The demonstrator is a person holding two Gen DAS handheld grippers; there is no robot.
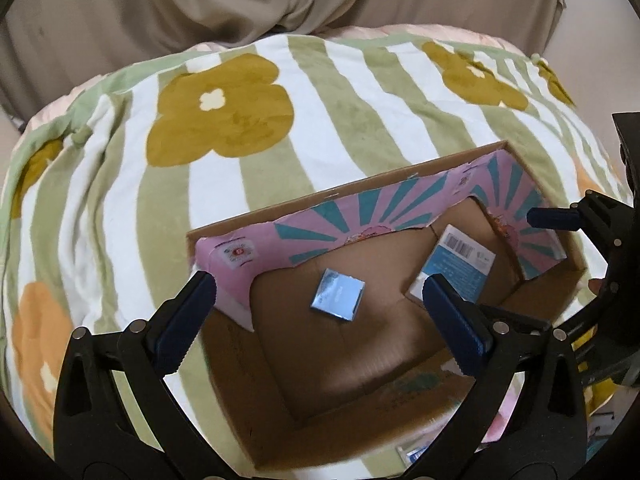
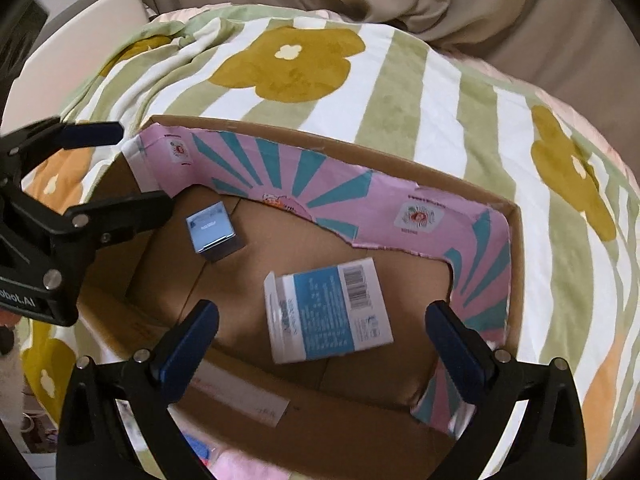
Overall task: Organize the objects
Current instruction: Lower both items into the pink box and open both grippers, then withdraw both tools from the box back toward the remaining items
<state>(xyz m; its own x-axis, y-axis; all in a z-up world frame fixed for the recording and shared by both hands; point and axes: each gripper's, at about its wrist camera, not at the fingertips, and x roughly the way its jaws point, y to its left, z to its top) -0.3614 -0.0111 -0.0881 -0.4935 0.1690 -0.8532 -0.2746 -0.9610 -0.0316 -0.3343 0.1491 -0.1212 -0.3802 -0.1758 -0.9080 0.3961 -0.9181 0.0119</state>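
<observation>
Inside box: small shiny blue square packet [image 1: 338, 295] and white-and-blue barcoded carton [image 2: 330, 316] are lying on brown cardboard box [image 2: 516, 240] floor.
Tools: left tool [image 1: 320, 320] and right tool [image 2: 322, 342] are both hanging released, gripping nothing.

In your left wrist view, your near finger [image 1: 456, 312] covers the lower corner of the blue-and-white packet [image 1: 460, 260], so you cannot see how it ends there. The cardboard box [image 1: 360, 440] has its near wall cut off by the bottom edge in both views. The print on the packet [image 2: 332, 312] is too small to read. Beyond the box's near wall, blurred blue and pink scraps [image 2: 224, 460] cannot be identified. The small shiny square pack [image 1: 338, 290] bears lettering you cannot make out.
</observation>
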